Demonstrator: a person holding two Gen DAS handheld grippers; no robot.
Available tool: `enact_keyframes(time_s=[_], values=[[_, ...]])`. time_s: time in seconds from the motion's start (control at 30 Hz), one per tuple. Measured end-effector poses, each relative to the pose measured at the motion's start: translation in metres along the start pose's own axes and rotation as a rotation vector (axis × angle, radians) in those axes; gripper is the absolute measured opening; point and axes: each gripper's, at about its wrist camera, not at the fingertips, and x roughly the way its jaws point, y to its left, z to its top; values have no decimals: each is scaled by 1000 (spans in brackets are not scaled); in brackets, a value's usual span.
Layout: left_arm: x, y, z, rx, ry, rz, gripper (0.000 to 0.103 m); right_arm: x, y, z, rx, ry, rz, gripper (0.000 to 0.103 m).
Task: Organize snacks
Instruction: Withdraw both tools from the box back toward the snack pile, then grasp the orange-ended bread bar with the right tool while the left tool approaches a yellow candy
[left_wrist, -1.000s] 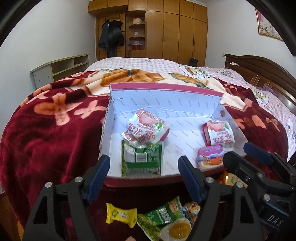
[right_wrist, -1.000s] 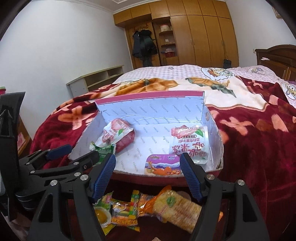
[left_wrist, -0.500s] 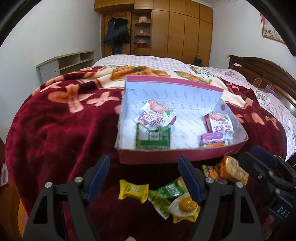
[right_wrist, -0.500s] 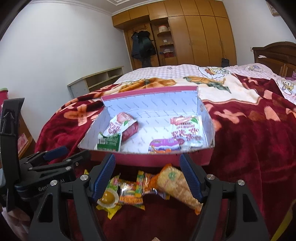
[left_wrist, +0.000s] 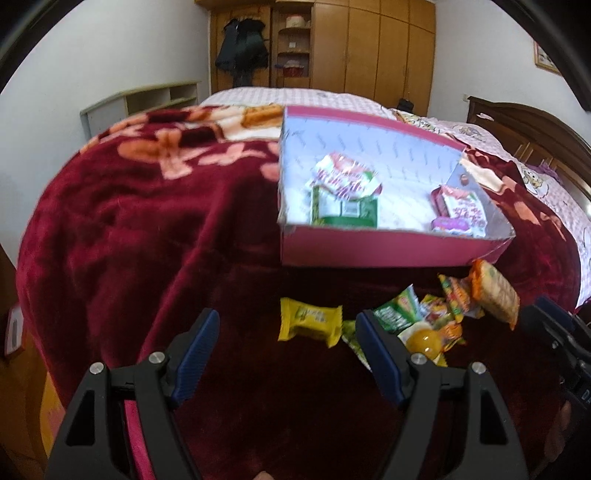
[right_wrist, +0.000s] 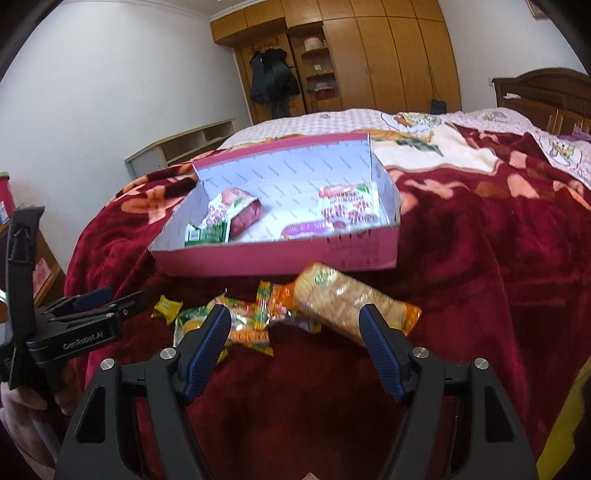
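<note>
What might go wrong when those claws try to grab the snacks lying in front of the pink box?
The loose snacks overlap, so the open right gripper may pinch a neighbour along with the cracker pack. The crackers might crack if squeezed hard. The left gripper hovers open by the yellow candy; on the soft red blanket it may snag plush instead.

- blanket (left_wrist: 129, 229): plush dark-red cloth, soft nap;
- box (right_wrist: 280, 258): matt pink cardboard, white printed paper lining;
- cracker pack (right_wrist: 340, 302): glossy clear plastic film;
- wardrobe (right_wrist: 388, 55): smooth varnished wood
</note>
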Motion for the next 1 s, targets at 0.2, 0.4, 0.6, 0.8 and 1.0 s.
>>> enact_keyframes(time_s=[0.2,0.4,0.6,0.8,1.0], values=[[15,0,-8,-3,33,1,80,5,-7,-9,22,23,0,74],[26,-7,-14,14,32,13,80,12,-15,-19,57,55,2,74],[34,-6,-13,3,9,26,80,19,-19,-25,68,78,4,74],[45,2,-9,-30,10,33,77,25,-21,-29,71,88,4,74],[47,-3,-12,-3,3,49,72,26,-22,-29,68,85,13,74]])
